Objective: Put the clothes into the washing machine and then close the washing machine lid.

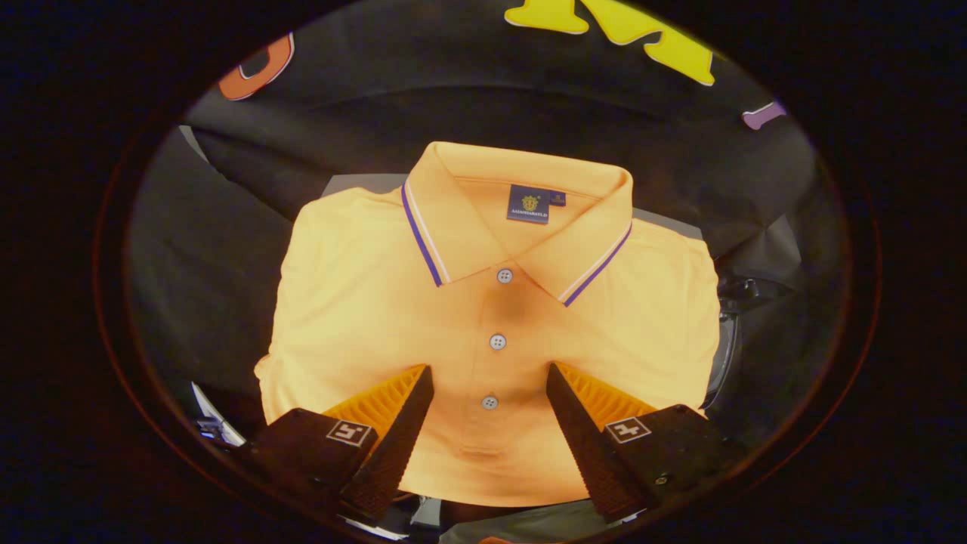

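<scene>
A folded orange polo shirt (378,302) lies flat and face up just ahead of the hand-held gripper (489,385), its collar at the far end and its hem at the near end. The collar is turned down, edged with a thin purple and white stripe, and a small dark label sits inside the neck. Three pale buttons run down the placket; the lowest button (489,403) lies between the two fingers.

The fingers stand well apart, one to the left of the placket and one to the right, both over the lower front of the shirt. Whether their tips touch the cloth cannot be told; nothing is clamped between them.

The shirt rests on a pale grey surface (359,183) that shows at the far left shoulder and again at the far right, beyond the sleeve fold. To the right of the shirt, just beside its edge, a dark rounded object (736,291) with a curved rim is partly seen; what it is cannot be told. Black cloth hangs behind everything at the far side
</scene>
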`<state>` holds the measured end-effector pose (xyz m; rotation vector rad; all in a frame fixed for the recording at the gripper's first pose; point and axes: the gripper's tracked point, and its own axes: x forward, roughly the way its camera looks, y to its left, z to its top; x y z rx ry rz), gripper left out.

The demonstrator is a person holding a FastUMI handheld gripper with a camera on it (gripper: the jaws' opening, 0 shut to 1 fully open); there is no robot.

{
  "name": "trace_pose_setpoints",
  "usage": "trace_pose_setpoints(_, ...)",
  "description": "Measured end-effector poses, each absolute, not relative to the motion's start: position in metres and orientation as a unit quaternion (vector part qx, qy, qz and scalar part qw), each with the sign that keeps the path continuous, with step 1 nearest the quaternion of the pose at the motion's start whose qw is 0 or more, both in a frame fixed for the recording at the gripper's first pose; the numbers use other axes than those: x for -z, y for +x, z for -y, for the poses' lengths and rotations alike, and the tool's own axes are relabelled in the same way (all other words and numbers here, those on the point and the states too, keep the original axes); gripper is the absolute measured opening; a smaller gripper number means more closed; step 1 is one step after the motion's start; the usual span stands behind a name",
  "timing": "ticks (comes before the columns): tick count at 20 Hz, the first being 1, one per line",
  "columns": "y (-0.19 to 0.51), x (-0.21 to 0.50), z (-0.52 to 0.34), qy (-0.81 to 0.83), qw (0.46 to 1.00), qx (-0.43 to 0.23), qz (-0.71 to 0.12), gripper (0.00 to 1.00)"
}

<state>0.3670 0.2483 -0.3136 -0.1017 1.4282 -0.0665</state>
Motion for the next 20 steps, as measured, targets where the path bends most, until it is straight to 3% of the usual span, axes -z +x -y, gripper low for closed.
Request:
trace_pose_setpoints(5,0.368,0.314,-0.245,-0.051,0.762,0.020,-0.645,0.93)
trace_pose_setpoints(9,0.375,0.313,-0.248,-0.067,0.775,-0.010,-0.629,0.82)
trace_pose_setpoints(10,0.374,0.310,-0.248,-0.070,0.781,-0.020,-0.621,0.58)
trace_pose_setpoints(11,0.373,0.310,-0.245,-0.073,0.783,-0.024,-0.617,0.49)
trace_pose_setpoints(13,0.371,0.307,-0.245,-0.066,0.785,-0.023,-0.616,0.37)
trace_pose_setpoints(20,0.372,0.303,-0.242,-0.032,0.769,-0.032,-0.638,0.12)
